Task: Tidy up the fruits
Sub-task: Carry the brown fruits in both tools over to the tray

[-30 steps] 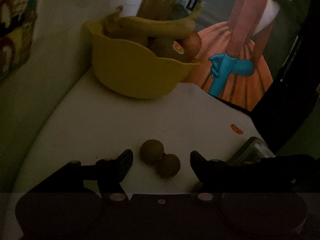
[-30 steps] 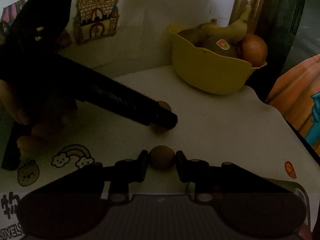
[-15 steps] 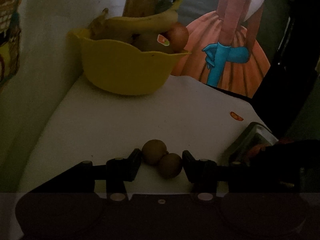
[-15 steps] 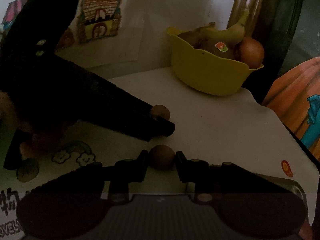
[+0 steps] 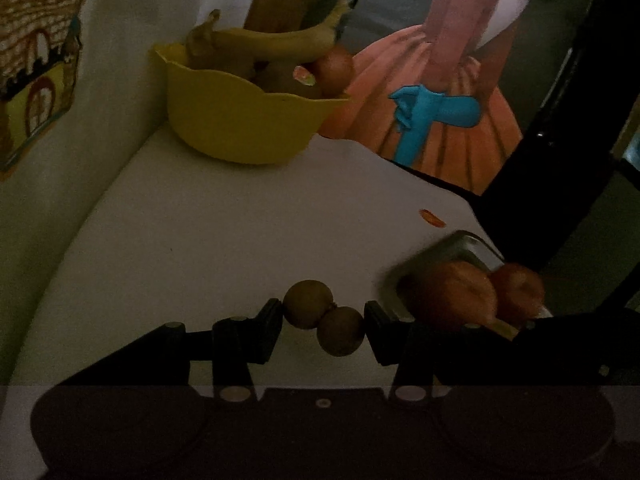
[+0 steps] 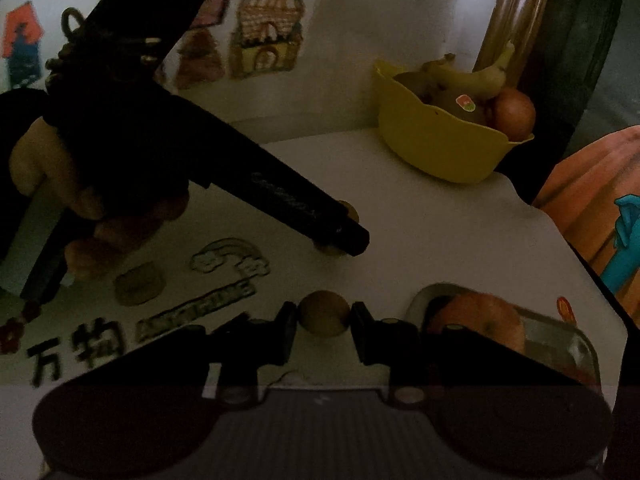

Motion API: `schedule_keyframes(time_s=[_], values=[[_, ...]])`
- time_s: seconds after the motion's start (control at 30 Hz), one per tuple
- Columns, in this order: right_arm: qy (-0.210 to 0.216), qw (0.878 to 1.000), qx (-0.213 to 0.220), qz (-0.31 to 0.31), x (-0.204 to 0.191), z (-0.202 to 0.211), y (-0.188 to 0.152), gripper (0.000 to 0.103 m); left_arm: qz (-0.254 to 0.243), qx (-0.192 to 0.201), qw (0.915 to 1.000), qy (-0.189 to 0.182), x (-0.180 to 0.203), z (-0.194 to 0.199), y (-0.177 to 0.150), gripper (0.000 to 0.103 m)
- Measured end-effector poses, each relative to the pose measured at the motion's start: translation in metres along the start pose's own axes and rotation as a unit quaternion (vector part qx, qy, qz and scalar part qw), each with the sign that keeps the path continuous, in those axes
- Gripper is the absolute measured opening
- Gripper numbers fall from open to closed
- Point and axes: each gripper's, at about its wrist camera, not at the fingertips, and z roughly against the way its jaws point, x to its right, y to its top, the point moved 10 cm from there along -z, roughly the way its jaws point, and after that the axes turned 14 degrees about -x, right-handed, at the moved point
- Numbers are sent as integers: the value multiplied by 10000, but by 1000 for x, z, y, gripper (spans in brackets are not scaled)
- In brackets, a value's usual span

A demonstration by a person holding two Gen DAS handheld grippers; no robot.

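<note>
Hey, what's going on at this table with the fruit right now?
A person is sorting fruit with a handheld gripper in each hand. The left gripper has just closed its fingers around two small brown fruits that touch each other. The right gripper is shut on a single brown fruit. A yellow bowl at the table's far end already holds a banana and other fruit.

Between the left gripper's [image 5: 324,326] fingers sit two small fruits [image 5: 324,322], touching each other. Far ahead and left, a bowl [image 5: 240,120] holds a banana [image 5: 272,38] on other fruit. To its right a tray [image 5: 472,246] holds two fruits [image 5: 476,296]. The right gripper [image 6: 324,326] holds one small fruit [image 6: 324,318]; the tray lies right of it.
</note>
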Motion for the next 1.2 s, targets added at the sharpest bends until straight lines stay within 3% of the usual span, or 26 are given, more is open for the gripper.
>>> schedule_keyframes(time_s=[0.27,0.63,0.97,1.2], values=[[57,9998,119,-164,-14,30,-24,34,1,24,10000,31,26,24,-28,47],[-81,9981,359,-493,-7,85,-71,34,-466,134,9988,-70,101,53,-48,47],[-484,9928,437,-1007,34,134,-138,34,-655,23,9960,-608,181,34,-70,47],[-679,9870,516,-1361,64,154,-175,34,-812,-118,9942,-695,217,16,-79,47]])
